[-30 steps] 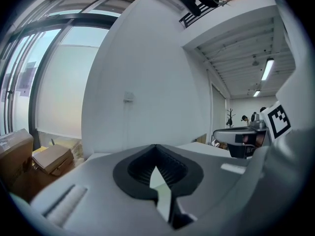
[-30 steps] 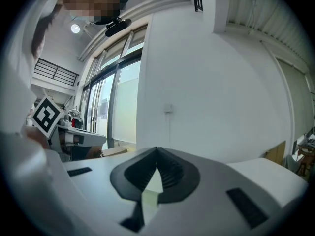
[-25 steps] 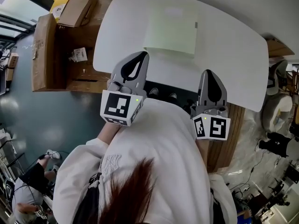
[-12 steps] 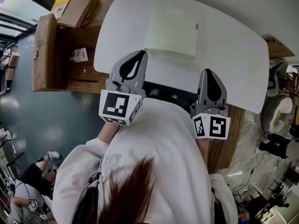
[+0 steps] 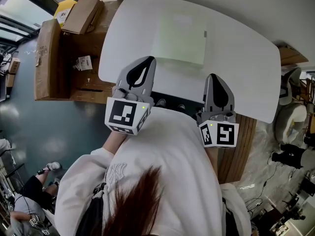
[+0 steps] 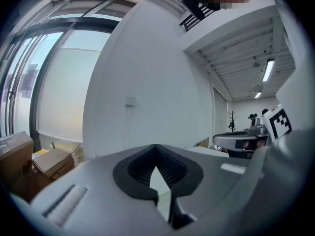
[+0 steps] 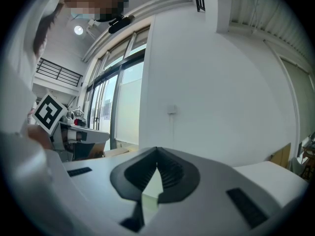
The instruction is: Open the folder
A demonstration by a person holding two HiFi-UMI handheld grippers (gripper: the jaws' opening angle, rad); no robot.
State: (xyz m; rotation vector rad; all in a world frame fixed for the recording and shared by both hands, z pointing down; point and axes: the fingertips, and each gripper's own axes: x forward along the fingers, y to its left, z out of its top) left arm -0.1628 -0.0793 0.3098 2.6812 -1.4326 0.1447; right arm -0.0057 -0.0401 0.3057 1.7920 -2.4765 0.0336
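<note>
A pale green folder (image 5: 179, 37) lies flat and closed on the white table (image 5: 246, 58), towards its far side. Both grippers are held level over the table's near edge, short of the folder and apart from it. My left gripper (image 5: 149, 59) is shut and holds nothing; its pads meet at the tip in the left gripper view (image 6: 156, 147). My right gripper (image 5: 213, 76) is shut and holds nothing as well (image 7: 157, 149). A sliver of the green folder (image 7: 152, 187) shows through the gap behind the right jaws.
Cardboard boxes (image 5: 47, 53) (image 5: 81, 11) sit on a wooden bench (image 5: 88, 85) left of the table. A white wall (image 6: 147, 82) stands beyond the table. A person (image 5: 24, 200) is on the floor at lower left. Chairs and clutter (image 5: 293, 112) are at the right.
</note>
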